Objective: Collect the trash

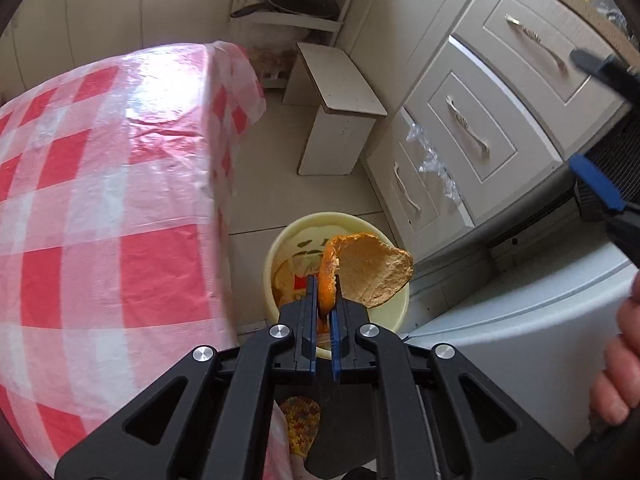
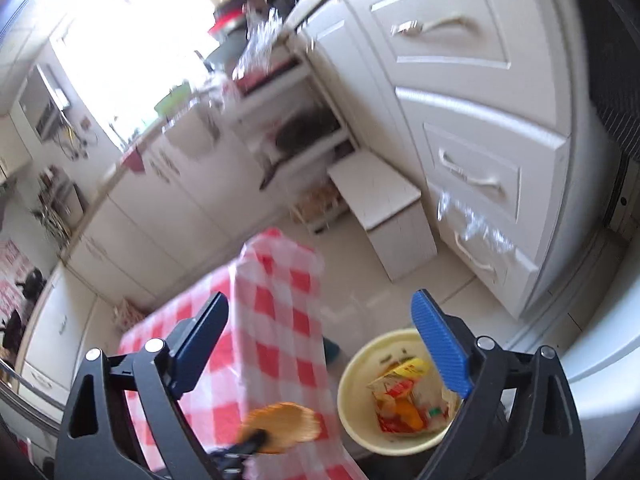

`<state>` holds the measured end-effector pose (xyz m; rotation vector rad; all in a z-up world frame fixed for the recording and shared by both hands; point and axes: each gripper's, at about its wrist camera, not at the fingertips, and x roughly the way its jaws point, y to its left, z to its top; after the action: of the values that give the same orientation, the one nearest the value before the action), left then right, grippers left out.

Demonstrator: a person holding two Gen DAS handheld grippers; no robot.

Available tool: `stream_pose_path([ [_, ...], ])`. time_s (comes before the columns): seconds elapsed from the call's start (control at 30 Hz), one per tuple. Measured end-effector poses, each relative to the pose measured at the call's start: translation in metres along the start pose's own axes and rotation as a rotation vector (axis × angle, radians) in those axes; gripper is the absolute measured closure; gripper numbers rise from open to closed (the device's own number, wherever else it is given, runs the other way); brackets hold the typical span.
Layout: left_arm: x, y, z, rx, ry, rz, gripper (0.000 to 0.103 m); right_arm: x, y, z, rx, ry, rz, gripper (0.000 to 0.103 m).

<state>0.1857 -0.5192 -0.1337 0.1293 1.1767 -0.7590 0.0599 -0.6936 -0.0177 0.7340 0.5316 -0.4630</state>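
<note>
My left gripper [image 1: 323,280] is shut on a piece of orange peel [image 1: 372,272], which hangs over the open pale yellow bin [image 1: 280,248] on the floor beside the table. In the right wrist view the same peel [image 2: 284,424] shows blurred at the bottom, left of the bin [image 2: 352,376]. The bin holds wrappers and peel [image 2: 404,396]. My right gripper [image 2: 320,300] is open with nothing between its blue pads, above and in front of the bin. One of its fingers [image 1: 598,186] shows at the right edge of the left wrist view.
The table under a red and white checked cloth [image 1: 100,200] stands left of the bin. A white stool [image 1: 340,108] is on the floor behind it, drawers [image 1: 480,128] with crumpled clear plastic [image 1: 432,160] to the right, a white appliance [image 1: 520,320] nearby. A hand [image 1: 616,380] shows lower right.
</note>
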Motion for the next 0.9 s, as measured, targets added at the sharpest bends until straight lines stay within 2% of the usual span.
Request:
stream_pose_path([
  [0.07,0.022,-0.015,0.005,0.022,0.044,0.038,0.093,0.003,-0.008,0.006,0.030,0.006,0.002,0.014],
  [0.13,0.040,-0.025,0.007,0.034,0.088,0.051,0.073,0.009,-0.015,0.009,0.057,0.021,0.001,0.014],
  [0.23,0.048,-0.033,0.006,0.051,0.087,0.079,0.063,0.009,-0.020,0.011,0.075,0.027,0.001,0.014],
  [0.27,0.046,-0.034,0.005,0.051,0.086,0.072,0.062,0.008,-0.021,0.010,0.075,0.023,0.004,0.014],
  [0.33,0.041,-0.036,0.005,0.049,0.074,0.057,0.051,0.005,-0.019,0.009,0.072,0.015,0.010,0.014],
  [0.4,0.031,-0.035,0.004,0.055,0.055,0.070,0.049,0.003,-0.017,0.008,0.063,0.012,0.012,0.014],
  [0.47,0.011,-0.030,0.000,0.073,0.017,0.098,0.046,0.004,-0.016,0.007,0.048,0.013,0.001,0.014],
  [0.53,-0.014,-0.024,-0.005,0.094,-0.037,0.150,0.035,0.005,-0.014,0.005,0.029,0.016,-0.021,0.013],
  [0.7,-0.093,0.007,-0.028,0.116,-0.194,0.295,0.017,0.007,0.007,-0.009,-0.053,0.045,-0.074,0.013],
  [0.9,-0.177,0.067,-0.058,0.058,-0.290,0.406,0.012,-0.003,0.066,-0.056,-0.280,0.079,-0.095,0.010],
])
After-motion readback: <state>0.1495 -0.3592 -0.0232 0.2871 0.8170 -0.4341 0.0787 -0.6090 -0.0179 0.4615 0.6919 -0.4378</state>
